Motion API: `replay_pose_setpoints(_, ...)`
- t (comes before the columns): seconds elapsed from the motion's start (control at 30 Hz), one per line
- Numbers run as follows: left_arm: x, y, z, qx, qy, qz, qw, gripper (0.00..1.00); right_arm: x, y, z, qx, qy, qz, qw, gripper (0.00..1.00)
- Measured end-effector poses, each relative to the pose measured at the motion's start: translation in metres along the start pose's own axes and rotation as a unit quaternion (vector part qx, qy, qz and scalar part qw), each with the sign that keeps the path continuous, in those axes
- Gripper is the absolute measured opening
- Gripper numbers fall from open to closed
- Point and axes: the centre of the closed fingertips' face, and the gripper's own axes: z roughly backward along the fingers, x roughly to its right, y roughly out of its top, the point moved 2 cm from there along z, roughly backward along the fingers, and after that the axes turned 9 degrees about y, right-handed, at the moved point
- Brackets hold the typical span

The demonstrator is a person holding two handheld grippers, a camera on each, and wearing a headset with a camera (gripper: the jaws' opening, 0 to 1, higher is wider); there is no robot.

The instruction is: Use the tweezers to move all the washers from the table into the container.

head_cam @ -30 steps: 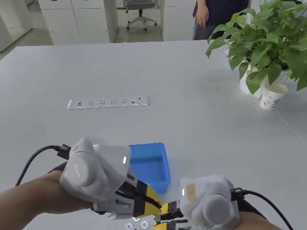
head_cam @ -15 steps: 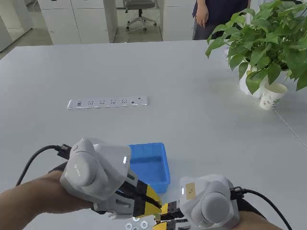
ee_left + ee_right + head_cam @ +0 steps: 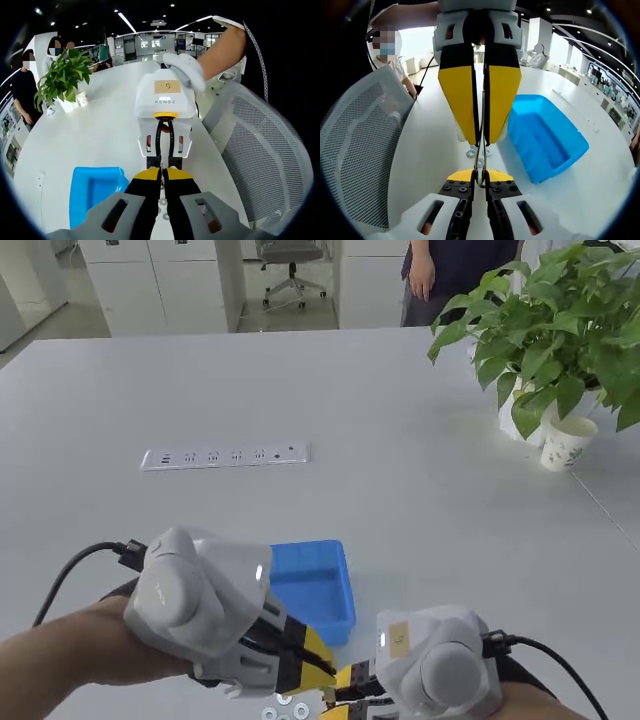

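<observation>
**A:** While the jaws meet low in the head view, which step is this?

**B:** Getting the tweezers ready, I'd judge. The left gripper (image 3: 161,174) and the right gripper (image 3: 479,176) face each other tip to tip. Each has its jaws pressed onto the thin tweezers (image 3: 479,161) running between them.

**A:** And the washers?

**B:** The washers (image 3: 470,153) are on the table (image 3: 400,440), none lifted. They lie just under the tweezers at the centre of the right gripper view. The tray (image 3: 545,135) sits close beside them, centre right, and I see no washer in it.

**A:** Next move?

**B:** One gripper probably has to let go. Then the other can tilt the tips down over a washer and squeeze gently, since a thin flat ring could slip.
</observation>
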Motion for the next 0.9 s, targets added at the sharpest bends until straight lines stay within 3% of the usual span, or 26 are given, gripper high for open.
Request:
replay_pose_setpoints(0.5, -0.004, 0.010, 0.014, 0.001, 0.001, -0.009, 1.0000, 0.06, 0.001, 0.016, 0.008, 0.009, -0.001, 0.013, 0.9999, 0.09)
replay_pose_setpoints(0.9, -0.014, 0.023, 0.026, 0.008, 0.010, -0.013, 0.9998, 0.06, 0.010, 0.031, 0.021, 0.014, -0.008, 0.030, 0.9994, 0.09)
